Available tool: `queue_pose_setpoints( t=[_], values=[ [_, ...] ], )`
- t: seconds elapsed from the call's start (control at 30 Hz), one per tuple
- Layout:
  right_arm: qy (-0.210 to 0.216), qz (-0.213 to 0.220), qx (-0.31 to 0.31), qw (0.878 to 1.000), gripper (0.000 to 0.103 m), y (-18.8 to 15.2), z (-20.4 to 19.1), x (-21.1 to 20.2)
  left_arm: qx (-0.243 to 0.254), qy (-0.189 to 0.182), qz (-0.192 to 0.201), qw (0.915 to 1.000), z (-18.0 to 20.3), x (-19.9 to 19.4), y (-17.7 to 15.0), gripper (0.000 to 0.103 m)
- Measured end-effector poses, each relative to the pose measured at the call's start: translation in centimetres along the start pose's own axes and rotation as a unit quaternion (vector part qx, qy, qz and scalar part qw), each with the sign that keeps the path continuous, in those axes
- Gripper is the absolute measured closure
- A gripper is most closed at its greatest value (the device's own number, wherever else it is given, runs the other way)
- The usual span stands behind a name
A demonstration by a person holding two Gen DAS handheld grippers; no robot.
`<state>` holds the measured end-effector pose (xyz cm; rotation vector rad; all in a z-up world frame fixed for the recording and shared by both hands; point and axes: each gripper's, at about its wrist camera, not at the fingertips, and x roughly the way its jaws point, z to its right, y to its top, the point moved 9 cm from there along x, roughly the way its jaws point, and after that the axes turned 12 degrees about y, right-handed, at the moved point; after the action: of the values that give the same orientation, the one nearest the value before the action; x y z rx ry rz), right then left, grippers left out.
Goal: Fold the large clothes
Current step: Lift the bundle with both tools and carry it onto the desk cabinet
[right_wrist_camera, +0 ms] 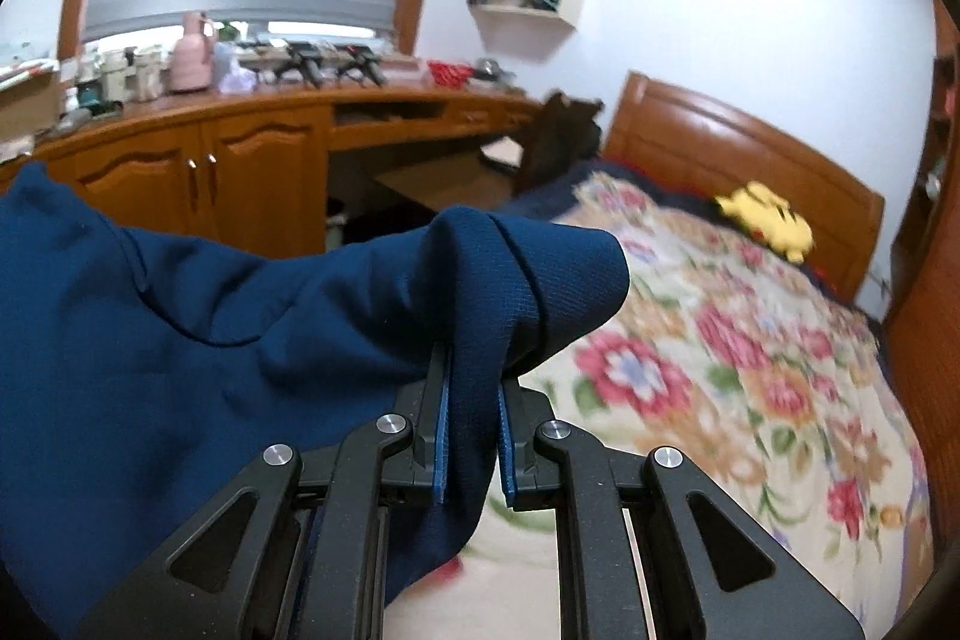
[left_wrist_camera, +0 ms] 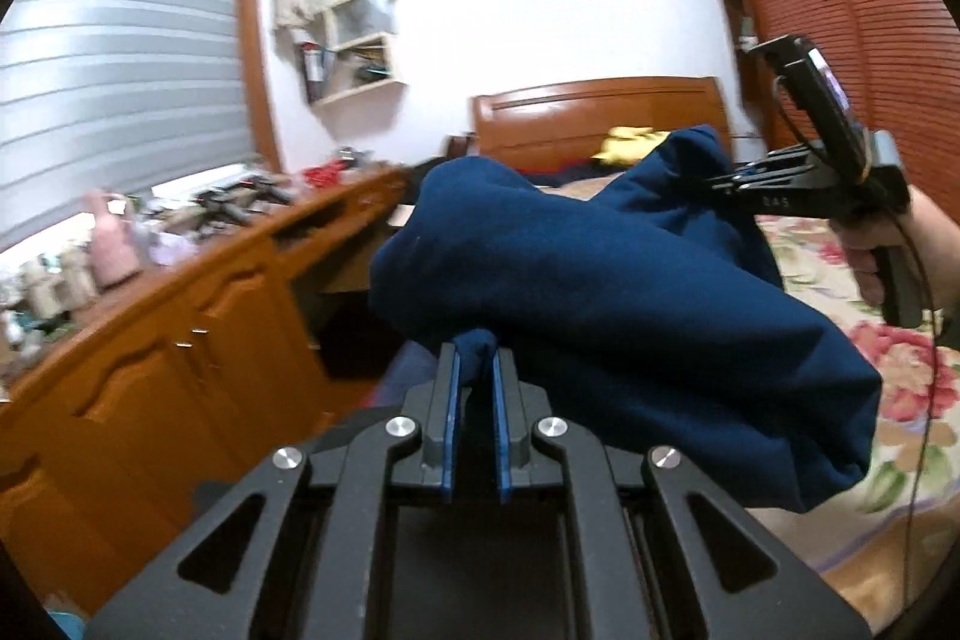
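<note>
Two grippers clamp one blue garment (left_wrist_camera: pixel 600 268) above the floral bed (right_wrist_camera: pixel 750 370). Left gripper (left_wrist_camera: pixel 476 364) pinches a fold. Right gripper (right_wrist_camera: pixel 474 376) grips a hem.

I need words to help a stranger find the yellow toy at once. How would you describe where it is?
Find the bed with the flowered cover. Follow it up to the wooden headboard. The yellow soft toy lies just in front of that board, and it is the only plain bright yellow thing there.
</note>
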<state>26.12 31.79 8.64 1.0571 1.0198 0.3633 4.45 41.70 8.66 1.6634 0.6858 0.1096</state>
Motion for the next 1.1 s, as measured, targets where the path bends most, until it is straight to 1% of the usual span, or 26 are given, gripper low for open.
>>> queue_pose_setpoints(
  t=[0.03,0.07,0.1,0.13,0.17,0.2,0.23,0.27,0.3,0.33,0.37,0.4,0.43,0.47,0.5,0.53,0.57,0.6,0.67,0.7,0.77,0.83,0.87,0.93,1.03,1.1],
  values=[
    [0.006,0.005,-0.007,1.000,0.093,1.0,-1.3,0.6,0.004,0.021,0.001,0.9998,-2.0,0.1,-0.2,0.096],
    [0.011,0.011,-0.010,1.000,0.093,1.8,-2.3,1.0,0.006,0.031,0.001,0.9995,-2.9,0.3,-0.2,0.096],
    [0.014,0.015,-0.018,1.000,0.093,2.6,-3.7,1.7,0.001,0.046,0.000,0.9990,-4.5,0.4,-0.5,0.096],
    [0.018,0.020,-0.024,0.999,0.093,3.2,-4.9,2.3,-0.013,0.062,-0.009,0.9980,-6.7,0.7,-1.1,0.095],
    [0.024,0.025,-0.025,0.999,0.093,3.8,-6.4,3.1,-0.020,0.068,-0.015,0.9974,-7.6,1.2,-1.5,0.096],
    [0.038,0.027,-0.019,0.999,0.093,4.0,-7.7,3.9,-0.033,0.075,-0.033,0.9960,-9.4,1.6,-2.8,0.095],
    [0.051,0.023,-0.013,0.998,0.092,3.8,-8.8,4.8,-0.042,0.077,-0.045,0.9951,-10.4,1.8,-4.0,0.095],
    [0.064,0.013,-0.011,0.998,0.092,3.1,-10.2,6.0,-0.047,0.080,-0.062,0.9938,-11.4,2.2,-5.9,0.095],
    [0.074,0.000,-0.012,0.997,0.092,2.1,-11.7,7.3,-0.045,0.081,-0.072,0.9931,-11.6,2.3,-7.1,0.095],
    [0.082,-0.014,-0.016,0.996,0.092,0.9,-12.8,8.5,-0.041,0.089,-0.088,0.9912,-12.1,2.8,-9.8,0.095],
    [0.087,-0.033,-0.020,0.995,0.091,-0.8,-13.9,9.8,-0.040,0.099,-0.099,0.9894,-12.3,3.1,-11.6,0.095],
    [0.081,-0.051,-0.023,0.995,0.090,-2.4,-14.7,10.8,-0.036,0.106,-0.109,0.9878,-12.4,3.5,-13.1,0.095],
    [0.067,-0.067,-0.033,0.995,0.085,-3.7,-15.2,11.6,-0.037,0.108,-0.112,0.9871,-12.2,3.6,-14.0,0.095],
    [0.053,-0.084,-0.048,0.994,0.081,-5.1,-15.8,12.3,-0.043,0.107,-0.112,0.9870,-12.0,3.7,-14.4,0.095],
    [0.051,-0.089,-0.057,0.993,0.078,-5.9,-16.2,12.6,-0.059,0.104,-0.109,0.9868,-12.2,3.6,-14.8,0.095],
    [0.052,-0.092,-0.058,0.993,0.069,-6.6,-16.2,12.7,-0.068,0.102,-0.108,0.9867,-12.2,3.4,-15.0,0.095],
    [0.055,-0.094,-0.054,0.993,0.063,-7.0,-16.0,12.6,-0.070,0.102,-0.107,0.9865,-12.3,3.4,-14.8,0.094],
    [0.062,-0.094,-0.042,0.993,0.059,-7.1,-15.7,12.4,-0.069,0.103,-0.107,0.9865,-12.5,3.2,-14.4,0.093],
    [0.075,-0.082,-0.019,0.994,0.049,-6.9,-15.2,11.3,-0.067,0.110,-0.106,0.9860,-12.6,2.4,-14.3,0.092],
    [0.077,-0.077,-0.018,0.994,0.047,-6.5,-15.2,10.8,-0.071,0.114,-0.103,0.9856,-12.9,1.9,-14.1,0.092],
    [0.087,-0.055,-0.021,0.994,0.039,-5.8,-15.4,9.1,-0.082,0.106,-0.091,0.9868,-13.0,0.3,-13.1,0.092],
    [0.098,-0.045,-0.020,0.994,0.035,-5.4,-16.0,7.8,-0.085,0.106,-0.077,0.9877,-13.0,-0.8,-11.7,0.091],
    [0.106,-0.039,-0.018,0.993,0.033,-5.4,-16.2,7.0,-0.085,0.107,-0.074,0.9880,-12.9,-1.3,-11.2,0.089],
    [0.115,-0.033,-0.018,0.993,0.032,-5.3,-16.7,6.0,-0.082,0.097,-0.062,0.9899,-12.2,-1.9,-9.3,0.087],
    [0.124,-0.032,-0.017,0.992,0.031,-5.9,-17.2,4.9,-0.073,0.081,-0.055,0.9925,-10.7,-1.6,-6.7,0.085],
    [0.128,-0.030,-0.016,0.991,0.031,-6.2,-17.1,4.4,-0.068,0.073,-0.056,0.9935,-9.9,-1.0,-5.5,0.080]
  ],
)
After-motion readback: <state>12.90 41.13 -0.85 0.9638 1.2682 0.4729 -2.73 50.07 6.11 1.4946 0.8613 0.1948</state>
